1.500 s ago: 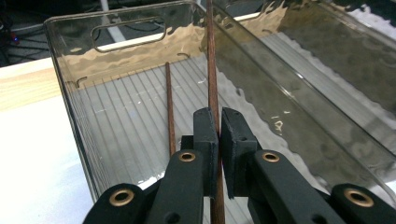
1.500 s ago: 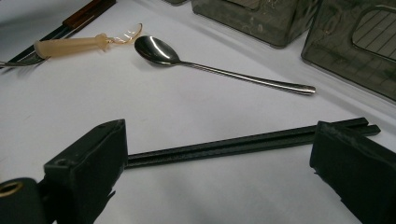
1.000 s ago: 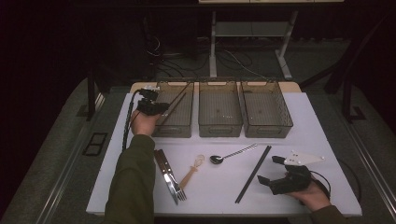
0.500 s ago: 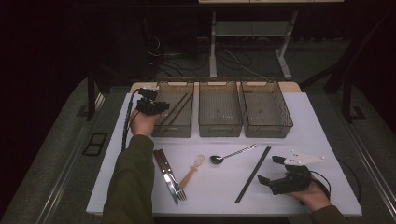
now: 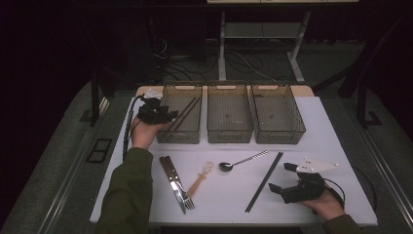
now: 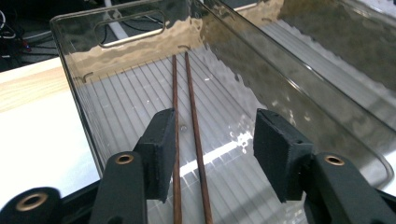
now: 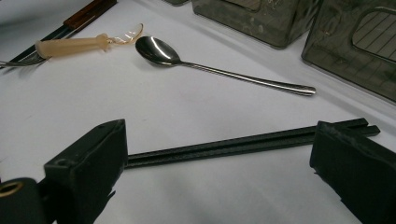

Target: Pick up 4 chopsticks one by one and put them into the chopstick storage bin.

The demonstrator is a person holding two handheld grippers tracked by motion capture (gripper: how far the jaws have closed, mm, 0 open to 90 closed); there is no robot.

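your right gripper (image 5: pixel 287 187) rests near the front right of the white table (image 5: pixel 341 161) with its jaws spread wide and nothing between them. in the right gripper view the pair of black chopsticks (image 7: pixel 243 144) lies just ahead, running crosswise from one jaw to the other, so its long axis sits along your opening rather than across it. by my reading you would need to turn the hand before closing. in the high view the pair runs diagonally, just left of this gripper.

your left gripper (image 5: pixel 158 114), also wide and empty, hangs over the near end of the leftmost smoky clear plastic bin (image 5: pixel 181 114), where two thin brown wooden chopsticks (image 6: pixel 184 107) lie along its floor. the right hand is far nearer the black pair.
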